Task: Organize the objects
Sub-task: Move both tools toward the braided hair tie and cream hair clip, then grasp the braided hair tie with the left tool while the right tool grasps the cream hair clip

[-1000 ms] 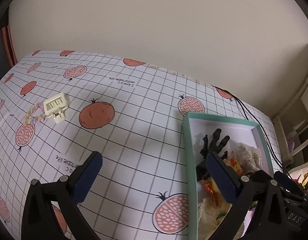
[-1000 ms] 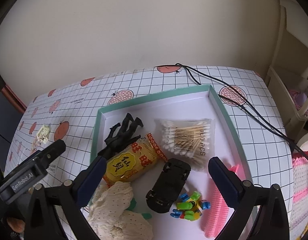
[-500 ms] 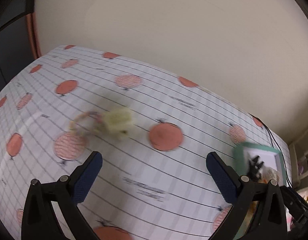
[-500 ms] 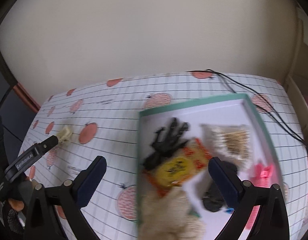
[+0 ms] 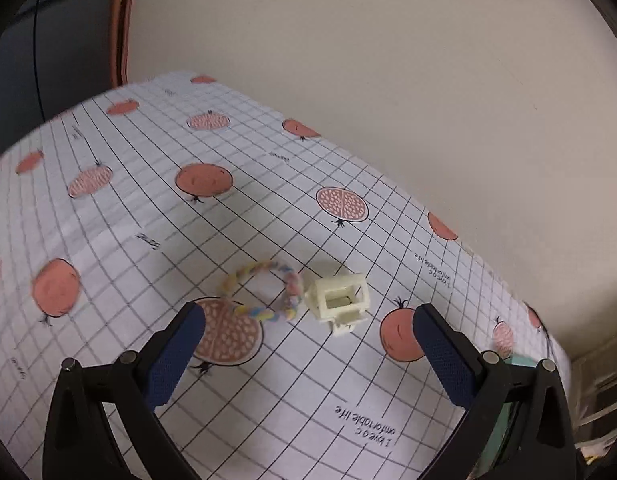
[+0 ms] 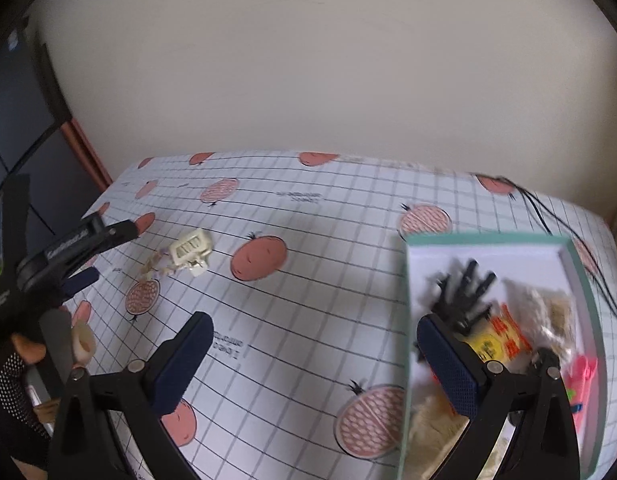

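Note:
A cream hair claw clip [image 5: 340,300] and a pastel braided hair tie [image 5: 264,292] lie side by side on the pomegranate-print tablecloth [image 5: 148,208]. My left gripper [image 5: 308,352] is open and empty, hovering just short of them. The clip [image 6: 190,252] and tie [image 6: 154,264] also show in the right wrist view, with the left gripper [image 6: 96,256] beside them. My right gripper [image 6: 312,360] is open and empty, over the cloth at the left edge of a green-rimmed box [image 6: 406,312].
The box holds a black toy hand [image 6: 464,296], a yellow-red snack packet [image 6: 496,340], cotton swabs [image 6: 548,308], a pink comb [image 6: 584,376] and cream cloth [image 6: 432,420]. A black cable [image 6: 556,236] runs behind it. The wall stands close behind the table.
Both grippers have swung left, away from the box. The clip and hair tie now sit in front of my left gripper. The box has slid to the right in the right wrist view.

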